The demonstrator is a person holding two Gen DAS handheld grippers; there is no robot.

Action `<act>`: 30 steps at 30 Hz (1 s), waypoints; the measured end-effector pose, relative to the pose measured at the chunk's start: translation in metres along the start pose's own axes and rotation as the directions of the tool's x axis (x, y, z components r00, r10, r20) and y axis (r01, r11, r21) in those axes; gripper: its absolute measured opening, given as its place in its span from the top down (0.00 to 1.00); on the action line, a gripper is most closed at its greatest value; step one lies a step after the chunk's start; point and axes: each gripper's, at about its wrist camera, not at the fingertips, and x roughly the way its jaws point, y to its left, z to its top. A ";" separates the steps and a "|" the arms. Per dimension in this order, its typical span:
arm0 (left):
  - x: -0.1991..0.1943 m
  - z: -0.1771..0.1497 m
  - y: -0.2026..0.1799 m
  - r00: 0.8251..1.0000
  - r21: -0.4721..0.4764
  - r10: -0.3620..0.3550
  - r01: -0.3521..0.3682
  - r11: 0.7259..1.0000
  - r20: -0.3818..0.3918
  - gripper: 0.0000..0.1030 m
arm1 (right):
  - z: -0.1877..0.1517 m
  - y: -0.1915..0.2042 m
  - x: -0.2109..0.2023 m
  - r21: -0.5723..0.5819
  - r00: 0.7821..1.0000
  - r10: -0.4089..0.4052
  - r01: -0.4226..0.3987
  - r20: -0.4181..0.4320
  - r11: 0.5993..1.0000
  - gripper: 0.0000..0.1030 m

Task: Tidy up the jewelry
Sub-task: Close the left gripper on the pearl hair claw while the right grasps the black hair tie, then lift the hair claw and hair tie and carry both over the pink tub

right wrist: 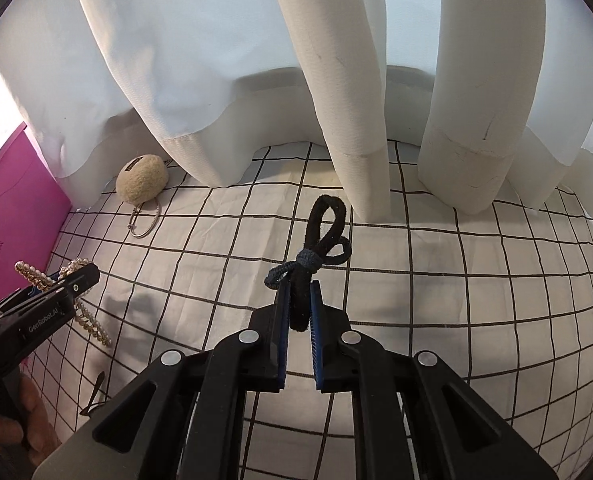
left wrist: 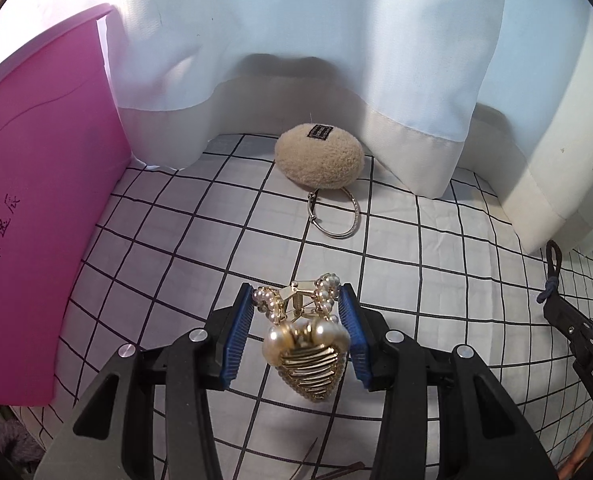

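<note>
Fingers (left wrist: 243, 332) of the left gripper (left wrist: 298, 334) clamp a pearl clip (left wrist: 306, 354) above the checked cloth (left wrist: 168, 240), beside a pink folder (left wrist: 36, 200). Farther back, a bangle (left wrist: 338, 216) touches a fuzzy pouch (left wrist: 320, 156) below the curtain (left wrist: 296, 40). Right gripper (right wrist: 299, 320) pinches a dark hair tie (right wrist: 316, 248), held off the cloth.

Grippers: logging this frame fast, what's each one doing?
Left gripper: closed on the pearl hair claw.
Right gripper: closed on the dark hair tie.
</note>
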 end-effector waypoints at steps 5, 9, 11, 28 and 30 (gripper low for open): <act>-0.030 0.005 0.003 0.999 -0.005 -0.004 0.004 1.000 0.041 0.60 | 0.002 -0.016 -0.028 -0.023 1.000 0.029 -0.029 0.005 0.999 0.91; -0.054 0.004 0.007 0.998 -0.020 -0.017 0.019 1.000 0.057 0.61 | 0.011 -0.020 -0.037 -0.035 0.998 0.058 -0.057 0.015 0.998 0.91; -0.066 0.002 0.009 0.996 -0.023 -0.004 0.006 1.000 0.085 0.61 | 0.011 -0.021 -0.047 -0.052 0.997 0.069 -0.067 0.022 0.996 0.91; -0.133 -0.004 0.031 0.985 -0.111 0.044 -0.026 0.993 0.166 0.61 | 0.015 0.002 -0.062 -0.156 0.982 0.182 -0.172 0.052 0.973 0.91; -0.145 -0.005 0.037 0.983 -0.127 0.055 -0.033 0.991 0.175 0.61 | 0.018 0.009 -0.067 -0.173 0.977 0.205 -0.192 0.060 0.966 0.91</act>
